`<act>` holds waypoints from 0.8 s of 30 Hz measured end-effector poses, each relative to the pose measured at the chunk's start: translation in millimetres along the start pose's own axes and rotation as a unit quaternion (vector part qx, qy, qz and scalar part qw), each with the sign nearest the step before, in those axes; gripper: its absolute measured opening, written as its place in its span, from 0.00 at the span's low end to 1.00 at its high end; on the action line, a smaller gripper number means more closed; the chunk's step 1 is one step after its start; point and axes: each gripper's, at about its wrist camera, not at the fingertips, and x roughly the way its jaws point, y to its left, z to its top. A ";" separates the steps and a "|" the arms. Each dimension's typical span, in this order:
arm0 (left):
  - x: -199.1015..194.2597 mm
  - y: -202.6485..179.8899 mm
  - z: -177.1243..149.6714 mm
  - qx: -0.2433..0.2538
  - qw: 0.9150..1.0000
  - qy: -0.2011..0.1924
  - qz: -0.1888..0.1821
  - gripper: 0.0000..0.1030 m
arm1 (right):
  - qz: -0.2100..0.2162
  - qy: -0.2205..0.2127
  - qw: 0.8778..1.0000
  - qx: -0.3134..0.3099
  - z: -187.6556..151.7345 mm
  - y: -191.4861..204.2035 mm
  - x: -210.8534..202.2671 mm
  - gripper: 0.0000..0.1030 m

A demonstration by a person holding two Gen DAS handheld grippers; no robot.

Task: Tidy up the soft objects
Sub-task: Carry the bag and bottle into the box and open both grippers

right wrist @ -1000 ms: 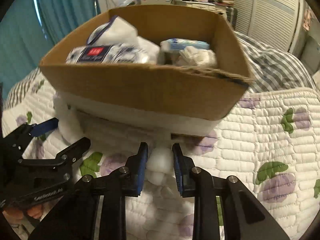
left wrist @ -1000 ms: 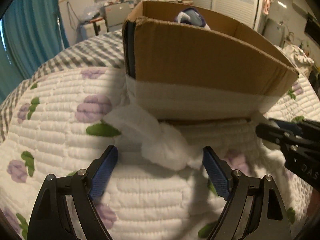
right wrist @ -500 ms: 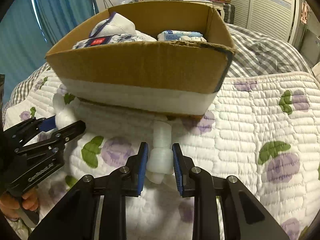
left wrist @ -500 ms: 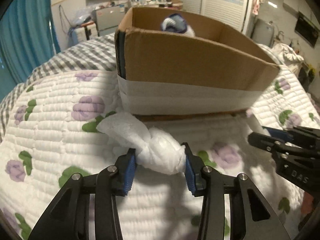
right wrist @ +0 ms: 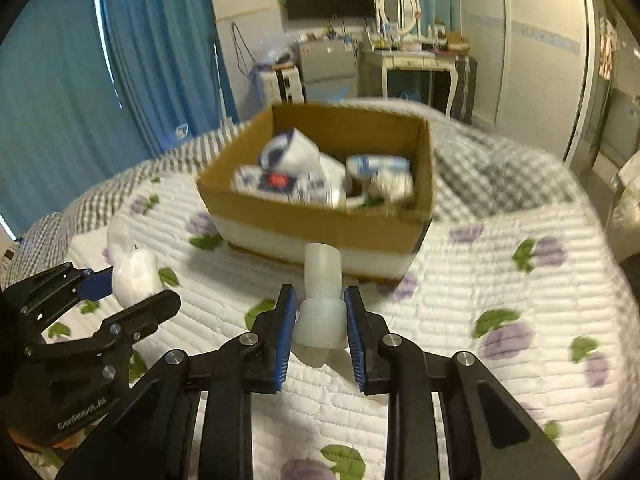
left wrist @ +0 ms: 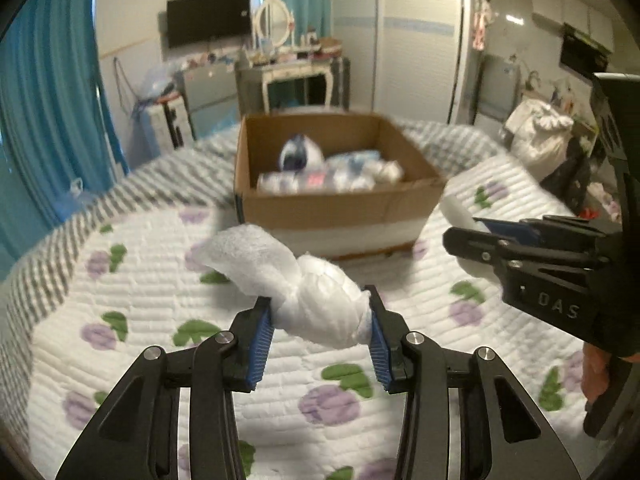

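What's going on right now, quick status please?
Left gripper shut on white foam wad. Right gripper shut on translucent foam roll. Cardboard box ahead, part full. Nothing between.

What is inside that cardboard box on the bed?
The cardboard box holds several soft white packs with blue print, one showing a red label. Its walls and the top packs hide whatever lies beneath.

Black gripper [left wrist: 320, 320], blue ribbed pads [left wrist: 261, 346], silver screws, "DAS" embossed

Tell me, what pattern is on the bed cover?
White quilt with purple flowers and green leaves; clearest in the right wrist view.
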 end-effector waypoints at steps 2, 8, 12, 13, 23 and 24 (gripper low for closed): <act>-15.7 -3.4 7.7 0.005 1.000 -0.014 -0.001 0.40 | 0.003 -0.014 1.000 -0.007 9.5 6.6 -12.7 0.24; -53.4 -22.1 35.6 0.022 0.998 -0.058 -0.005 0.40 | 0.010 -0.066 0.997 -0.024 39.0 15.1 -64.4 0.24; -65.5 -25.3 54.8 0.027 0.996 -0.083 -0.005 0.40 | 0.014 -0.101 0.994 -0.034 62.5 16.9 -93.2 0.24; -66.2 -25.0 59.6 0.028 0.996 -0.087 -0.007 0.40 | 0.015 -0.108 0.993 -0.036 68.7 16.7 -97.7 0.24; -11.0 -7.3 120.8 0.009 0.996 -0.093 -0.009 0.40 | 0.018 -0.137 0.990 -0.027 136.0 0.1 -76.5 0.24; 4.8 -3.1 129.8 0.005 0.996 -0.088 -0.010 0.40 | 0.015 -0.135 0.990 -0.026 142.3 -2.5 -68.0 0.24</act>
